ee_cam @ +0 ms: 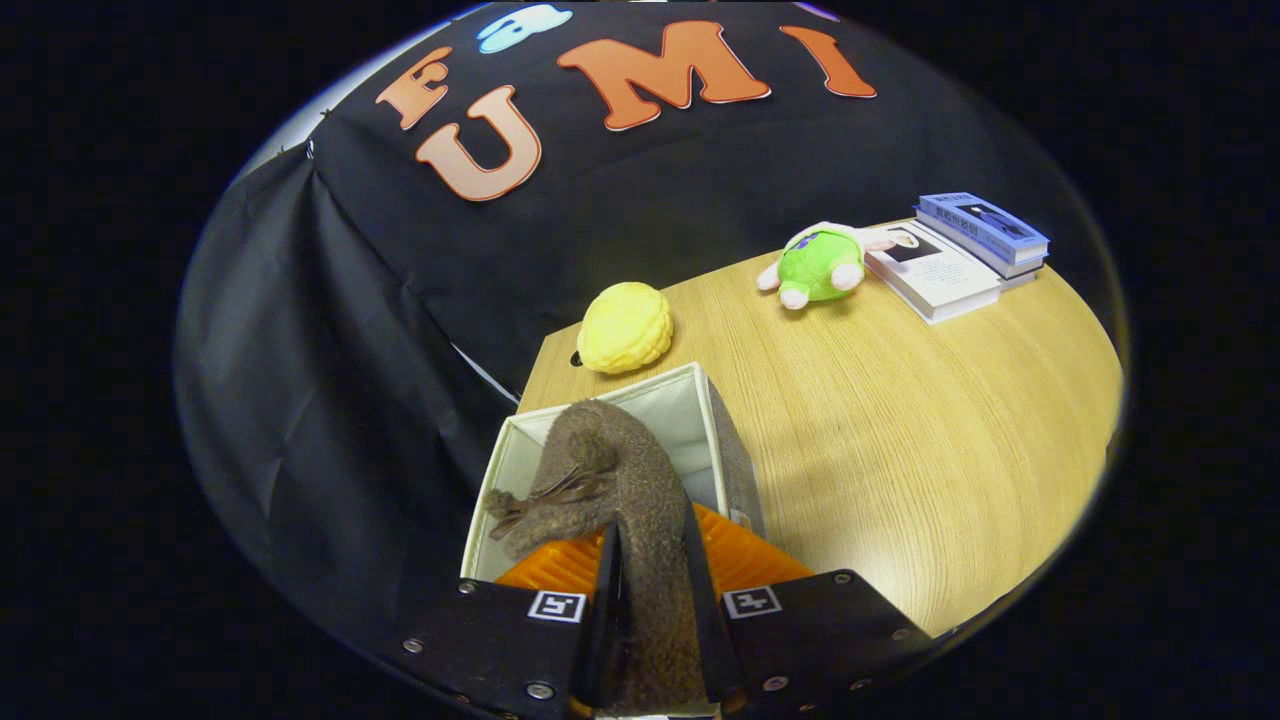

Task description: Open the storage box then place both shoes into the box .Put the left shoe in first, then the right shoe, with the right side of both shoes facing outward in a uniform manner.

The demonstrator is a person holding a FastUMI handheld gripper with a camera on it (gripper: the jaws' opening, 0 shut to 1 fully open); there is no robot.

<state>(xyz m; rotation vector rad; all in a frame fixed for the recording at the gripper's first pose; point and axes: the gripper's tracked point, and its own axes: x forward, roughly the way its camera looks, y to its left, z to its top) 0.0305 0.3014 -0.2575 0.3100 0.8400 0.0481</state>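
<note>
A brown fuzzy shoe [625,490] with a small tassel bow is clamped between my fingers, its toe pointing forward and hanging over the open storage box [700,425]. My gripper [655,590] is shut on the shoe's rear part. The box is grey fabric with a pale lining and stands near the table's left edge, just ahead of and below my fingers. Much of its inside is hidden by the shoe, so I cannot tell whether another shoe lies in it.
Beyond the box, a yellow knobbly ball [625,327] rests near the table's far left corner. A green plush toy [820,265] lies farther right, beside a stack of books [960,255]. The wooden table [900,440] stretches to the right. Black cloth hangs behind and left.
</note>
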